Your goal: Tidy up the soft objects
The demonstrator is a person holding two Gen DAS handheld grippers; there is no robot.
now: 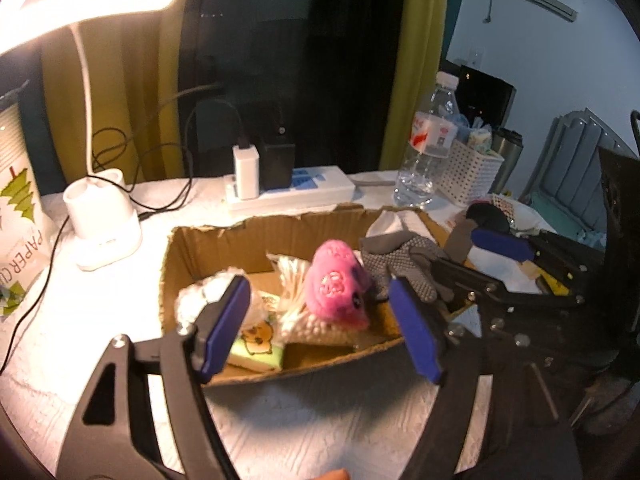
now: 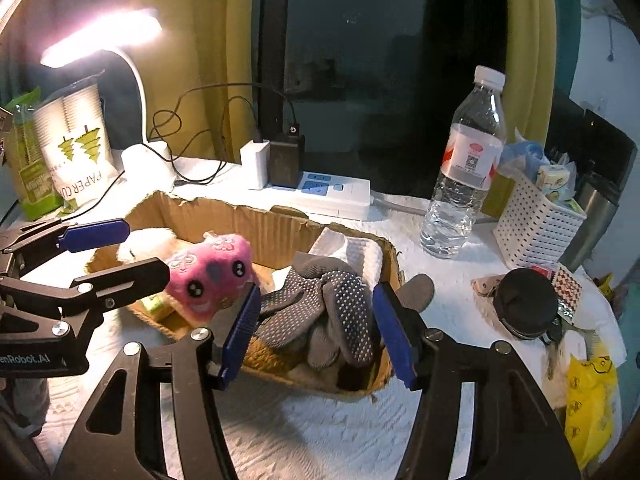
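A torn cardboard box [image 1: 208, 240] [image 2: 240, 216] sits on the white-covered table. In it lie a pink plush toy [image 1: 334, 284] [image 2: 212, 272], grey dotted gloves [image 1: 400, 260] [image 2: 340, 300], a white cloth [image 2: 352, 250], a bag of cotton swabs [image 1: 292, 276] and a yellow-green packet [image 1: 256, 344]. My left gripper [image 1: 318, 284] [image 2: 148, 248] hangs open over the box's near edge, facing the plush, with nothing between its pads. My right gripper [image 2: 317, 288] [image 1: 456, 250] stands open above the gloves at the box's right end and touches nothing.
A lit desk lamp with a white base [image 1: 104, 224] and loose cables stands at the back left, beside a paper cup pack [image 2: 76, 148]. Behind the box lies a power strip [image 1: 288, 192]. To its right are a water bottle [image 2: 464, 168], a white basket [image 2: 536, 232], a black round object [image 2: 524, 300] and a yellow bag [image 2: 588, 396].
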